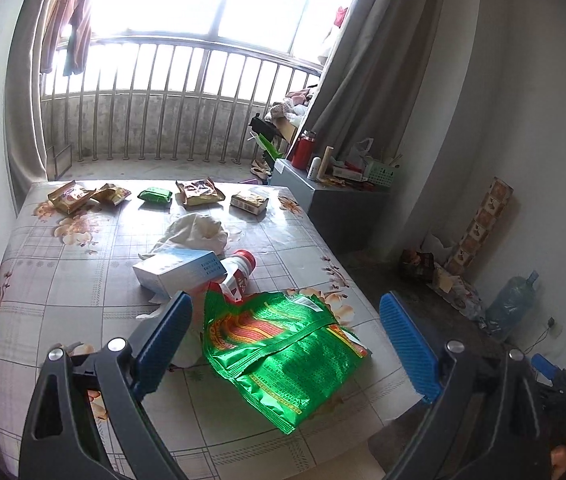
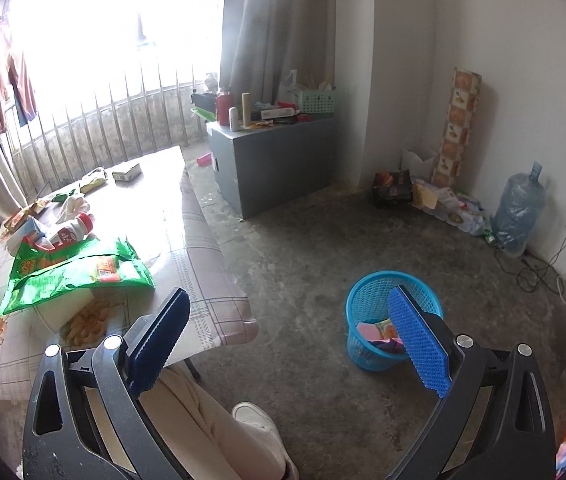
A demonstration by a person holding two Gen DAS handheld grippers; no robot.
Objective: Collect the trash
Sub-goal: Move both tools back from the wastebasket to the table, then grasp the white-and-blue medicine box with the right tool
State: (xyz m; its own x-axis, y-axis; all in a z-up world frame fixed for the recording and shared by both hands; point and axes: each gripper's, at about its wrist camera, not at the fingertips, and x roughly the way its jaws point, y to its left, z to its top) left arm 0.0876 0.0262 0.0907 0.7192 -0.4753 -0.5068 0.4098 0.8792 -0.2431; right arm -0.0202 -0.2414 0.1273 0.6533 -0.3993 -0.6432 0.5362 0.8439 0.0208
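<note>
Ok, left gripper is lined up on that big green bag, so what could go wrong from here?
The green bag lies partly over the white bottle, which leans on the white box; pulling it could roll the bottle or shift the box. The bag is wide and crinkled, so the open left gripper may pinch only a fold. The blue basket sits on the floor apart from the table, so a loose hold might drop it short.

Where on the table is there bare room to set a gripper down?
Free: the left side of the table, left of the white box, and the strip between the far snack row and the white cloth. Crowded: the near right, around the green bag and bottle.
</note>
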